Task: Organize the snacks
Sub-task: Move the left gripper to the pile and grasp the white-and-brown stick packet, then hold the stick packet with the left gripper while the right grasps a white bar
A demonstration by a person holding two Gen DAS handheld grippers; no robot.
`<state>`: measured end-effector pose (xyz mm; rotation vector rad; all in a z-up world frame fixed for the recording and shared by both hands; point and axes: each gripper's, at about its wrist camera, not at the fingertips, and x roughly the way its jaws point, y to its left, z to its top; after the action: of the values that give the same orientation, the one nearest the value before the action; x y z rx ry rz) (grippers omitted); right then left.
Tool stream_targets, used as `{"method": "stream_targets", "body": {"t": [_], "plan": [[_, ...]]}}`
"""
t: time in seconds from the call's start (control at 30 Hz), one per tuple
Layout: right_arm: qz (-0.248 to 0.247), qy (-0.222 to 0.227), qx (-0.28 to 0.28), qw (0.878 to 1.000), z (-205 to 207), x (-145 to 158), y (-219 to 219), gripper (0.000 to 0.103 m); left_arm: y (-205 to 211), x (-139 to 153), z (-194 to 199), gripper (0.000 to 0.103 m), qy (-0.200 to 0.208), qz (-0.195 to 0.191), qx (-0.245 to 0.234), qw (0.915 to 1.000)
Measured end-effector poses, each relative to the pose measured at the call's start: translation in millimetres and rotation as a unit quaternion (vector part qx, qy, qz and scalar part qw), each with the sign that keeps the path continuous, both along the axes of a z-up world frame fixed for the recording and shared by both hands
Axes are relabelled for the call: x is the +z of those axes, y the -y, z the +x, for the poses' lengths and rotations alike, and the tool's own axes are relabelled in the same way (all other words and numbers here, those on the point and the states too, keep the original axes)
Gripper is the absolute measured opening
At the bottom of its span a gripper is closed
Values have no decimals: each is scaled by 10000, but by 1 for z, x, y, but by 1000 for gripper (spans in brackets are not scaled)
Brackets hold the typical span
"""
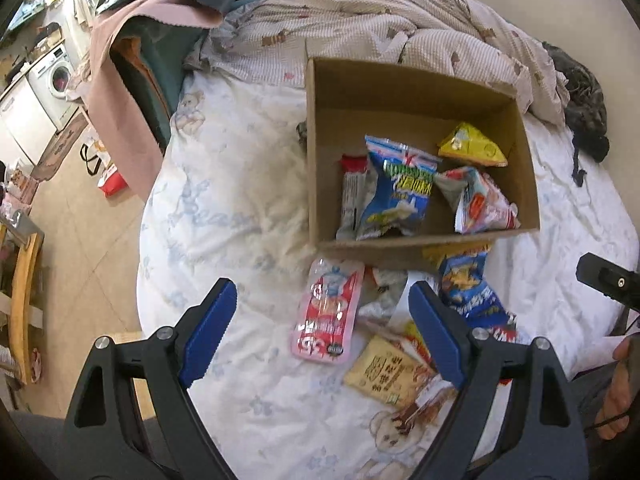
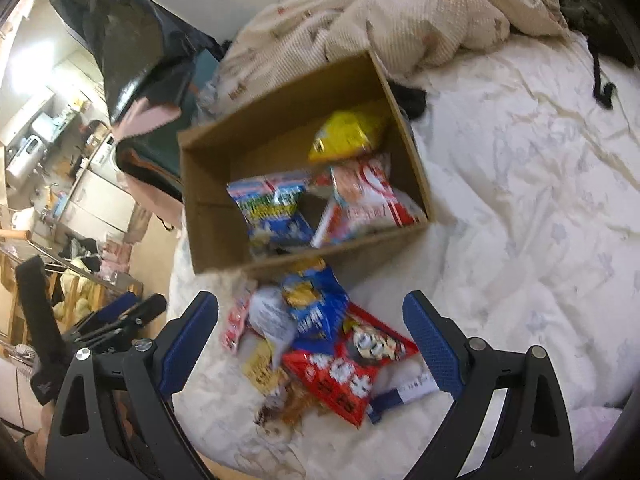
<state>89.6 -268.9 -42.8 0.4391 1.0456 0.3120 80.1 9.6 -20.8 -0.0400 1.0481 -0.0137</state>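
Snacks waiting beside the box

Packets (image 2: 320,344) lie heaped on the bed (image 2: 520,200), against the near wall of the cardboard box (image 1: 400,84). Both grippers hang spread and empty. The right gripper (image 2: 310,340) is over the heap; the left gripper (image 1: 320,328) frames a pink packet (image 1: 328,316), its length running toward the box.

An open cardboard box (image 1: 416,92) on a bed holds a yellow packet (image 1: 472,146), a blue bag (image 1: 400,196) and others; more snack packets (image 2: 320,340) lie heaped just before it.
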Motion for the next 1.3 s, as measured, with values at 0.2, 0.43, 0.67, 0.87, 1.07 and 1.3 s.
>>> {"method": "stream_targets", "body": {"t": [0.2,0.43,0.67,0.87,1.07,1.3], "plan": [[284,-304,31,9991,-8,-15,2,96,-7,-10,-8,86,-144,46,225,9996],[150,-421,76,9990,-11,-23,-3,96,-4,-20,-6,86,-356,-131,224,9990],[142,-729,-188,9971,-5,-37,5,96,21,-55,-11,86,-1174,-323,-259,9922],[163,-853,-352,9956,-2,-43,13,96,85,-84,-33,74,-1700,-155,-1604,9722],[164,-898,-396,9950,-1,-44,15,96,108,-110,-31,31,-1866,-67,-1804,9657],[265,-895,-518,9943,-1,-43,24,96,93,-94,-30,15,-1717,-416,-1669,9700]]}}
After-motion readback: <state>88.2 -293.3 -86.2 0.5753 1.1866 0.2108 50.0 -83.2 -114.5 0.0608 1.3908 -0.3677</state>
